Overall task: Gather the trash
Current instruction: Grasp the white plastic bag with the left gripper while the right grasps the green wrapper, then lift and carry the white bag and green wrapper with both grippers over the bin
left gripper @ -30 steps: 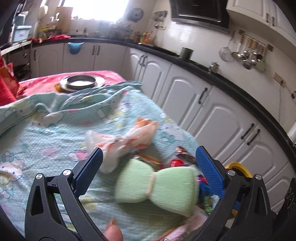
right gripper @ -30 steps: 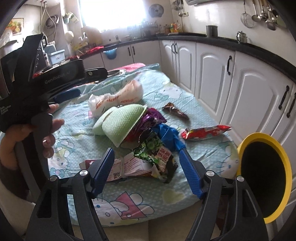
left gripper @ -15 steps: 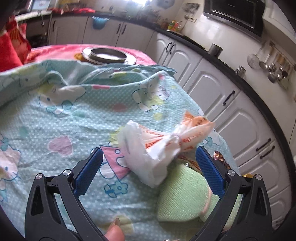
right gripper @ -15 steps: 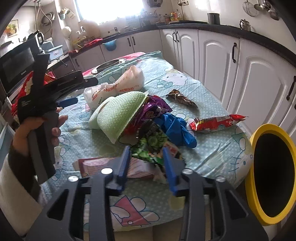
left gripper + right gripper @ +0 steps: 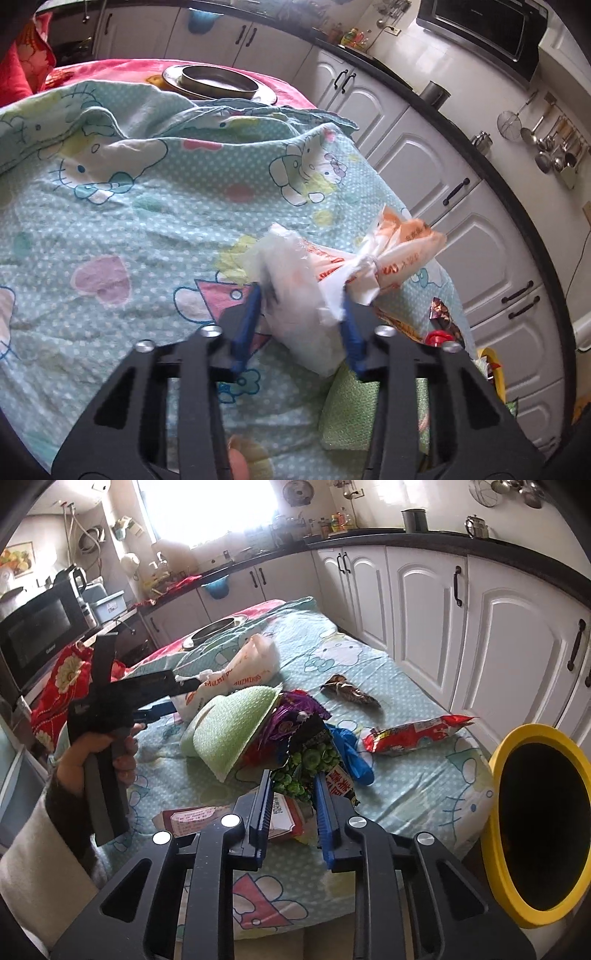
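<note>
A white and orange plastic bag (image 5: 332, 273) lies on the cartoon-print cloth (image 5: 110, 206). My left gripper (image 5: 300, 301) is closing, and its blue pads pinch the bag's white end. The right wrist view shows the same bag (image 5: 243, 668) and the left gripper (image 5: 177, 696), held in a hand. My right gripper (image 5: 293, 781) is closing too, with its pads against a green snack wrapper (image 5: 310, 764) at the near edge of the trash heap. That heap holds a green mesh sponge (image 5: 229, 734), a purple wrapper (image 5: 291, 709) and a blue bag (image 5: 351, 753).
A yellow-rimmed bin (image 5: 496, 812) stands off the table's right edge. A red snack packet (image 5: 410, 734), a brown wrapper (image 5: 351, 692) and a red and white paper packet (image 5: 192, 818) lie on the cloth. A metal dish (image 5: 218, 81) sits at the far end. White cabinets line the right.
The left gripper moved from over the green sponge to the plastic bag and closed on it. The right gripper's jaws narrowed around the green wrapper while staying in place.
</note>
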`<state>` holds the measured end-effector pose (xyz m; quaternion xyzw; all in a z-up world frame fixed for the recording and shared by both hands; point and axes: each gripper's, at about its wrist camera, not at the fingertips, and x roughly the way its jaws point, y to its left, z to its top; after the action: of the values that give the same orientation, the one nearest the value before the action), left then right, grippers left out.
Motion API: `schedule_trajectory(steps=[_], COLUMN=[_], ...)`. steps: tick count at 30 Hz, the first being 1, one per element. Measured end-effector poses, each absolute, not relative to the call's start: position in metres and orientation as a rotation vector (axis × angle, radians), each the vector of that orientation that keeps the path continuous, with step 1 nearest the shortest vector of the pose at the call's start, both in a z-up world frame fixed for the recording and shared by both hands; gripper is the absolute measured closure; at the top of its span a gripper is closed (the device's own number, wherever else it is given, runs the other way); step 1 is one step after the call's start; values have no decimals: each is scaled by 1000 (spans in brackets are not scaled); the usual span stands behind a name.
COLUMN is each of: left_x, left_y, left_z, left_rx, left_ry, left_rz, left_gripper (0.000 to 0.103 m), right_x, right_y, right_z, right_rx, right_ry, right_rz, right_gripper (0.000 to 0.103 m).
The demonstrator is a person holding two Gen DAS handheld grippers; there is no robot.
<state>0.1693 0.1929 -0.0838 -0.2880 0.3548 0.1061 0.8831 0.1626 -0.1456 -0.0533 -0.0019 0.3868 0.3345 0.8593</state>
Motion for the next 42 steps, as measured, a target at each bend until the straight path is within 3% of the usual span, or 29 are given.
schedule_trajectory(steps=[6,24,42], left_x=[163,136,135], left_y=[191,158,88], left_z=[-78,-9,16], left_rx=[-588,-480,-359], left_ry=[719,572,549], left_rz=[226,165,47], left_gripper=[86,87,87], right_x=[162,155,162], right_y=[-154,-171,-220], right_z=[-47,-19,8], right_rx=[14,58,130], right_ry=[797,724,636], right_rz=[692,708,645], right_gripper=[82,82,83])
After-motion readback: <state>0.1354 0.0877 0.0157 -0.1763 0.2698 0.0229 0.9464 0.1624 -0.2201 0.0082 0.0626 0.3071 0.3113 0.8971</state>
